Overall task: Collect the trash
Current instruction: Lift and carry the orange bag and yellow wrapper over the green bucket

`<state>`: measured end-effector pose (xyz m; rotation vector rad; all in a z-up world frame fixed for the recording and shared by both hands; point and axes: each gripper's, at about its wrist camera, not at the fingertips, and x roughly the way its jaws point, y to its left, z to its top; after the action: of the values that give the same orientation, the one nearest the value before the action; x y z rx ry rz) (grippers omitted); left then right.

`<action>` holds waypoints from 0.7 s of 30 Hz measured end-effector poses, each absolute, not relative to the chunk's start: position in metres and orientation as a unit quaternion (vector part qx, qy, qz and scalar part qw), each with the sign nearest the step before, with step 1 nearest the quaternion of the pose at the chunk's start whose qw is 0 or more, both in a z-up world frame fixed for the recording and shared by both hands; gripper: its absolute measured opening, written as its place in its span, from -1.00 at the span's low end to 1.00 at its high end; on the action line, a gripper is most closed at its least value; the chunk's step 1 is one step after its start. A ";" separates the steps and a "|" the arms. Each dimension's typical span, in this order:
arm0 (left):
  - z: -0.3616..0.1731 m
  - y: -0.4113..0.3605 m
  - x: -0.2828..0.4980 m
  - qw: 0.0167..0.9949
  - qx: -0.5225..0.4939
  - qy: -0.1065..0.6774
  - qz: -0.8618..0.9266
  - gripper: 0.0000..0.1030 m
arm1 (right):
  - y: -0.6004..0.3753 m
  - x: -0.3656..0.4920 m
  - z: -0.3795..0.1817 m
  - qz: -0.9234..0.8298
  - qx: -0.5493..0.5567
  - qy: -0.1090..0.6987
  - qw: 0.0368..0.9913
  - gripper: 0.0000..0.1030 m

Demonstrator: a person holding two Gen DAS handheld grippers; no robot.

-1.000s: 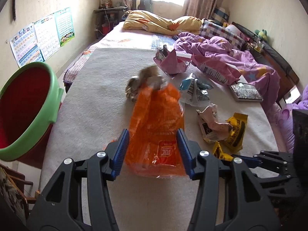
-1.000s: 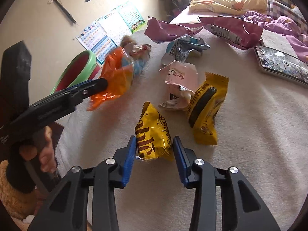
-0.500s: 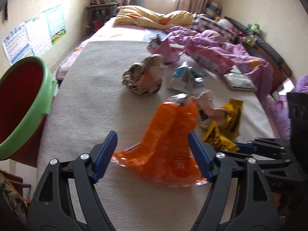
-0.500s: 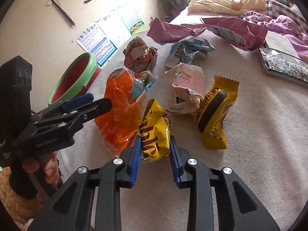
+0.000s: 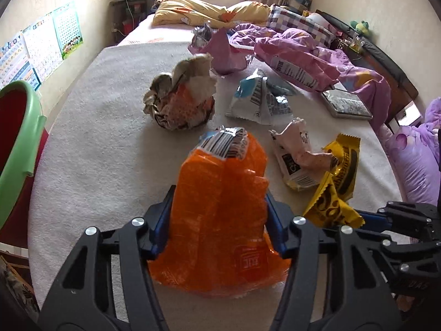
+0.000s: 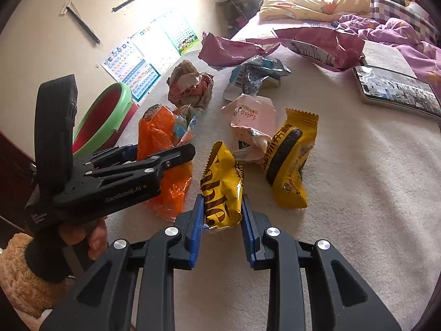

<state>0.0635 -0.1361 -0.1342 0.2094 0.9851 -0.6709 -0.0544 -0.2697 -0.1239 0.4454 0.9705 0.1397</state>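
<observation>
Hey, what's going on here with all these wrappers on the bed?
A person is clearing trash off a beige blanket, one handheld gripper per hand. The left gripper is closing around a crinkled orange plastic bag. The right gripper is shut on a small yellow snack packet. A crumpled paper ball and other wrappers lie untouched. A green-rimmed red bin waits beside the bed.

Orange wrapper (image 5: 220, 207) with black-white barcode strip; yellow wrapper (image 6: 222, 190) with brown lettering; second yellow wrapper (image 6: 289, 162) with a black band; pale pink packet (image 6: 249, 121); green-rimmed red bin (image 6: 102, 118); beige blanket (image 5: 96, 138); purple bedding (image 5: 358, 66); black grippers' blue pads (image 6: 197, 220).
</observation>
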 end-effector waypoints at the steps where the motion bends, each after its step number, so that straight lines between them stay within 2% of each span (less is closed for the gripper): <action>1: -0.132 -0.135 0.063 0.825 0.096 0.460 -0.314 0.03 | -0.269 -0.054 -0.123 0.067 0.212 0.461 0.859 -0.51; 21: -0.073 -0.044 0.065 0.885 0.050 0.398 -0.237 0.03 | -0.209 -0.013 -0.080 0.123 0.175 0.432 0.876 -0.51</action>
<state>0.0653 -0.0444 -0.0729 0.1045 0.8281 -0.4938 -0.0126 -0.2087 -0.0803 0.3653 0.9018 0.2560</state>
